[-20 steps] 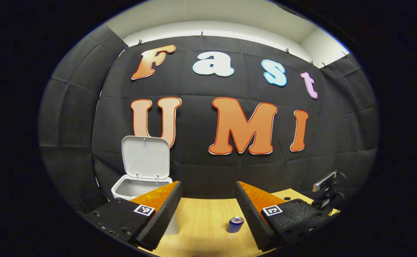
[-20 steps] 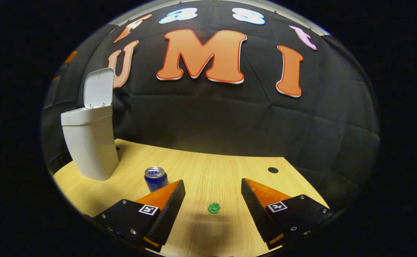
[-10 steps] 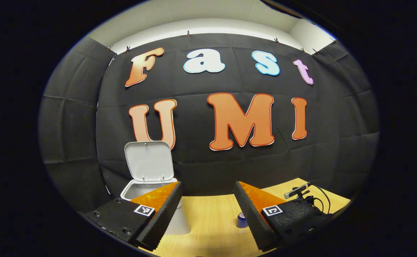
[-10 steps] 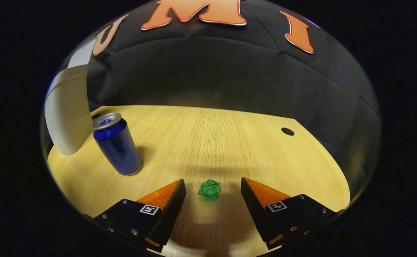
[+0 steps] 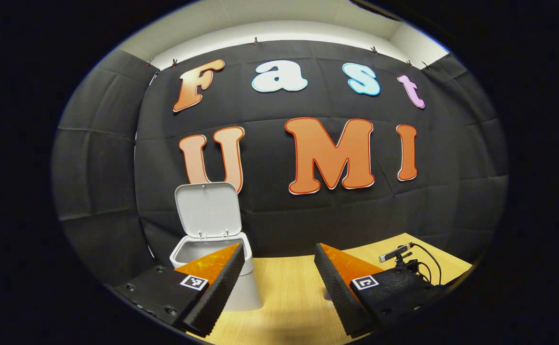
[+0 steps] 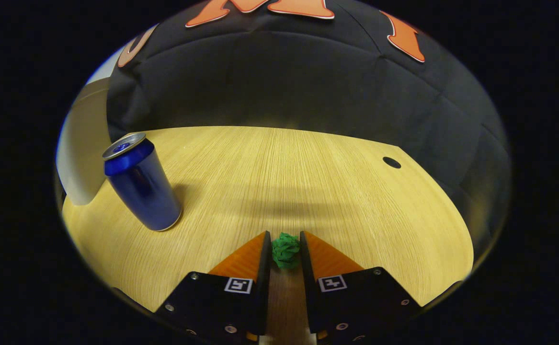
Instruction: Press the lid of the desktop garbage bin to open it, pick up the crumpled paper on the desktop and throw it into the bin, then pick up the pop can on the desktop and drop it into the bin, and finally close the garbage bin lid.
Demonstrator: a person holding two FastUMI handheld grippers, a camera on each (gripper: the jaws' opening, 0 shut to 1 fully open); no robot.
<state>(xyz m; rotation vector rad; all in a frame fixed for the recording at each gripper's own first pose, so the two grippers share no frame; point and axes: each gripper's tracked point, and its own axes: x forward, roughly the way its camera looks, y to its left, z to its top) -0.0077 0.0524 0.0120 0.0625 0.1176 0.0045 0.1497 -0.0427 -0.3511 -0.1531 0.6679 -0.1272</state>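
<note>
In the right gripper view, a small green crumpled paper (image 6: pixel 285 250) rests on the wooden desktop (image 6: pixel 308 182), and my right gripper (image 6: pixel 284 238) is shut on it, one finger pressing each side. A blue pop can (image 6: pixel 140 189) stands upright to its left, in front of the white bin (image 6: pixel 82 148) at the left edge. In the left gripper view, the white bin (image 5: pixel 212 251) stands with its lid (image 5: pixel 207 209) raised upright. My left gripper (image 5: pixel 277 256) hangs open above the desktop, right of the bin, with nothing between its fingers.
A small camera on a stand with black cables (image 5: pixel 399 254) sits at the desktop's right in the left gripper view. A round cable hole (image 6: pixel 392 162) marks the desktop's far right corner. The black cloth wall rises right behind the desk.
My right gripper dropped down to the desktop and its fingers came together on the green paper. The left gripper drifted a little, so the bin sits slightly more to the right in its view.
</note>
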